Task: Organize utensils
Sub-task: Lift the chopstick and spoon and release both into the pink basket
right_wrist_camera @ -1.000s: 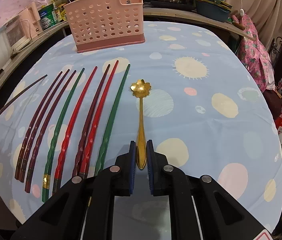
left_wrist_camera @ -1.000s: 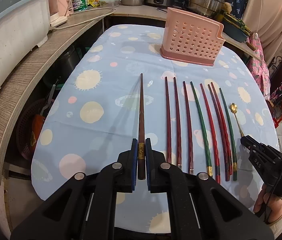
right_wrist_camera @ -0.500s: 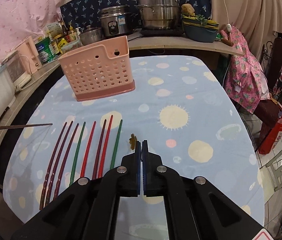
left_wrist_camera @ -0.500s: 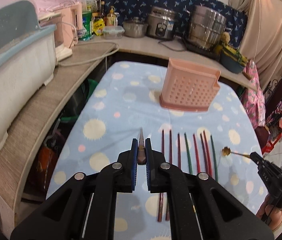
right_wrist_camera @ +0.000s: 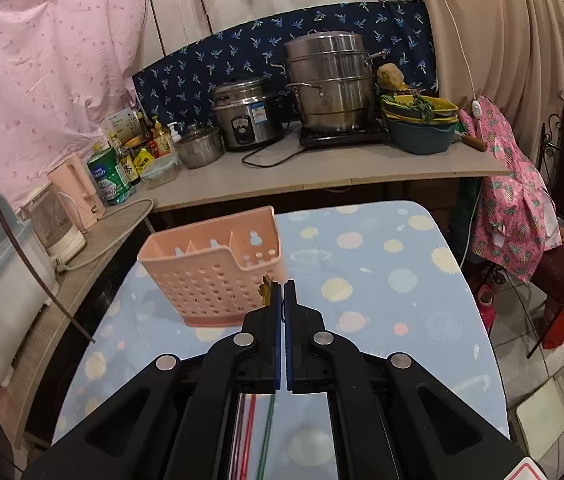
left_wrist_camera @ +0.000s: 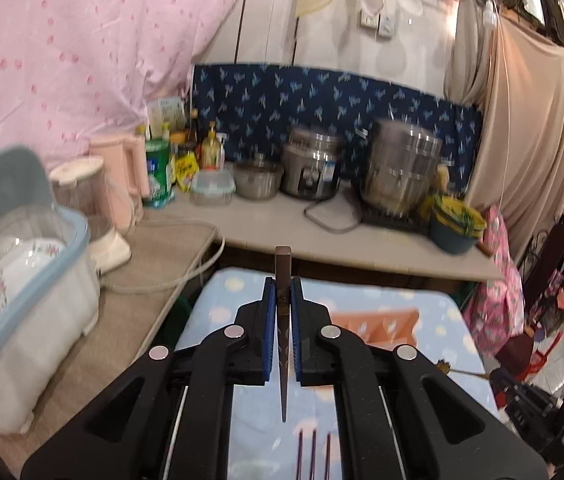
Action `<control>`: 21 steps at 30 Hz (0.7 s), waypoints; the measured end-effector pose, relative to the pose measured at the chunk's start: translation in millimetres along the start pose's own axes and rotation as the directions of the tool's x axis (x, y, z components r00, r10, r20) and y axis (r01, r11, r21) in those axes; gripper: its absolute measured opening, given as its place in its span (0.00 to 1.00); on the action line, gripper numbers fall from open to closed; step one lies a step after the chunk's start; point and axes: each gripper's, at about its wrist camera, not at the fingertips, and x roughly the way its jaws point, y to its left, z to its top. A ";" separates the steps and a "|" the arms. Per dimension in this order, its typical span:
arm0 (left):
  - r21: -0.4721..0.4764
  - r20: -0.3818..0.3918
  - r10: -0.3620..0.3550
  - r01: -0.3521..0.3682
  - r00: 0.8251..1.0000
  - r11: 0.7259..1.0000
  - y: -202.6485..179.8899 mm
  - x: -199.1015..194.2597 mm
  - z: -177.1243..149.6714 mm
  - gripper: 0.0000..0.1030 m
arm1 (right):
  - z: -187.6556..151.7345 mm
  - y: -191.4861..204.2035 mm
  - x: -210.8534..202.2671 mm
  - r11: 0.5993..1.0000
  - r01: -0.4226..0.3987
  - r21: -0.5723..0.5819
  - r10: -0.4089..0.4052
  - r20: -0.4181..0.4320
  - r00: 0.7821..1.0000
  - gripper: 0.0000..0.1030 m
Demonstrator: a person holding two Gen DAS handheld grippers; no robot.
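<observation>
My left gripper (left_wrist_camera: 283, 285) is shut on a dark brown chopstick (left_wrist_camera: 283, 344), which hangs upright between the blue pads, thin tip down, high above the table. My right gripper (right_wrist_camera: 284, 287) is shut on a golden spoon (right_wrist_camera: 266, 287), and its flower-shaped bowl pokes out left of the pads. The pink perforated utensil holder (right_wrist_camera: 217, 276) stands on the blue dotted tablecloth (right_wrist_camera: 382, 280) just ahead of the right gripper. In the left wrist view the holder (left_wrist_camera: 378, 318) is half hidden behind the fingers. Several red, green and maroon chopsticks (left_wrist_camera: 314, 452) lie on the cloth below.
A grey counter (right_wrist_camera: 322, 168) wraps the table's far and left sides, carrying steel pots (right_wrist_camera: 328, 84), a rice cooker (right_wrist_camera: 245, 114), bottles, a pink kettle and a covered dish rack (left_wrist_camera: 21, 280). A chair draped in pink floral cloth (right_wrist_camera: 510, 188) stands on the right.
Both grippers rose well above the table and tilted up, lifting the brown chopstick and the golden spoon off the cloth. The right jaws closed tight on the spoon handle.
</observation>
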 end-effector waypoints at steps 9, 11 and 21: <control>-0.038 0.071 -0.050 0.052 0.996 0.998 -21.6 38.2 42.6 0.07 | 43.6 14.9 66.6 1.000 -0.012 -0.003 0.012 -0.041 0.999 0.02; -0.036 0.074 -0.059 0.062 0.995 0.997 -26.3 48.1 44.3 0.07 | 44.8 15.2 82.2 1.000 -0.005 -0.004 0.005 -0.064 0.998 0.02; -0.021 -0.013 -0.063 0.062 0.998 0.998 -39.1 109.0 23.2 0.07 | 32.3 10.0 132.1 1.000 0.008 0.018 -0.005 -0.160 0.987 0.02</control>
